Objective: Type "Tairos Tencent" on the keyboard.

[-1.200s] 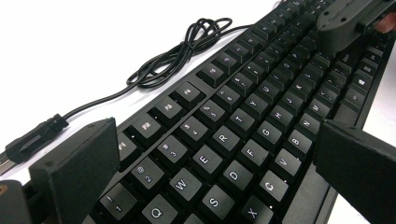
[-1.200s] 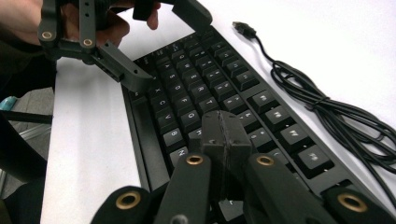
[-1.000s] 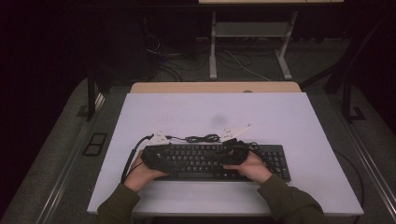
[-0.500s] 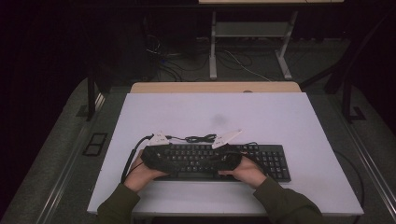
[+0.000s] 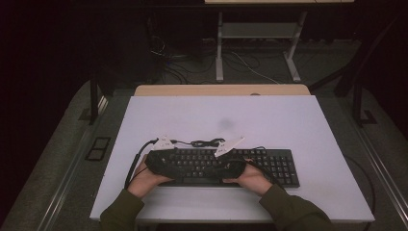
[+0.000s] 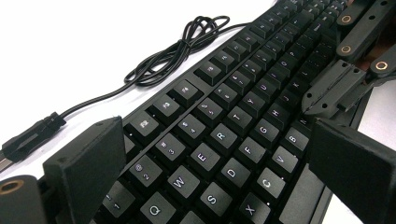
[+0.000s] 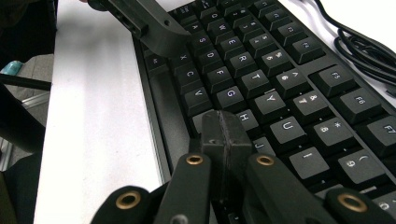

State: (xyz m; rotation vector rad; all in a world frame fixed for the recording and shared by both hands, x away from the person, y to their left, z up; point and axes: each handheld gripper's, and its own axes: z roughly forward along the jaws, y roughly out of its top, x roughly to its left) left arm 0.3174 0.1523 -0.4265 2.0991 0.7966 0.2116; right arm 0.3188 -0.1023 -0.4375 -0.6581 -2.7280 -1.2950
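Black keyboard (image 5: pixel 240 166) flat near table's (image 5: pixel 269 115) front edge, coiled cable (image 6: pixel 177 46) behind. Left gripper (image 6: pixel 224 154) spread wide over Q-to-B keys; right gripper (image 7: pixel 225 130) pinched together, empty, tips over H key (image 7: pixel 244 117).

Premises read as a lab or test bay — a plain white table (image 5: pixel 269 115) stands on grey floor matting, dark surroundings, a metal-legged bench (image 5: pixel 255 33) behind, loose cables (image 5: pixel 240 60) trailing on the floor beneath it.
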